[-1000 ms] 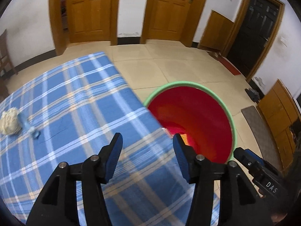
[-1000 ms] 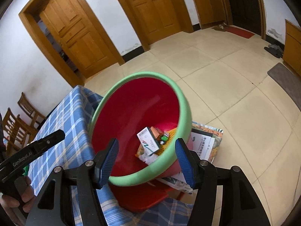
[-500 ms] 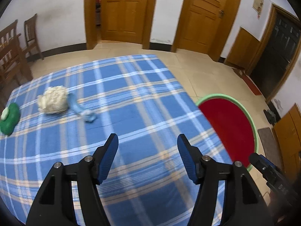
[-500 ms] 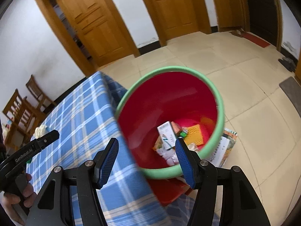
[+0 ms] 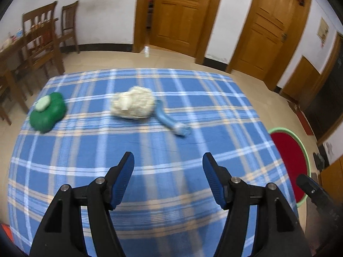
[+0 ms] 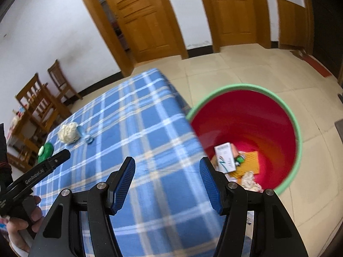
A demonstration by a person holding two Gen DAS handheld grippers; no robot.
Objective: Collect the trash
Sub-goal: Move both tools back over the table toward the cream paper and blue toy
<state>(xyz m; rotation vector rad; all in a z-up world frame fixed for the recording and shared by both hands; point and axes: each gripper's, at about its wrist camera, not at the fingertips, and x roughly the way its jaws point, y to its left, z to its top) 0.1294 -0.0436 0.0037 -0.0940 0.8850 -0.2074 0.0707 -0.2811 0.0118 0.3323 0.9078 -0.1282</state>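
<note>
1. The risk, as I judge it: the white wad (image 5: 133, 102) and the blue strip (image 5: 169, 120) lie touching, so a reach for one could drag or flick the other across the checked tablecloth (image 5: 85, 150); the wad looks soft and crumbly, so a shallow pinch may shed bits or slip off.
2. The green thing (image 5: 47, 112) sits near the cloth's far left edge; a careless sweep could knock it to the floor.
3. The left gripper (image 5: 168, 160) has just been opening; its jaws stand apart with nothing between them; the wad lies well beyond the tips, slightly left of the gap.
4. The right gripper (image 6: 167, 167) is likewise spread and empty, over the cloth's near side; the red bin (image 6: 298, 132), already holding a carton and scraps, stands just off the table's corner to its right.
</note>
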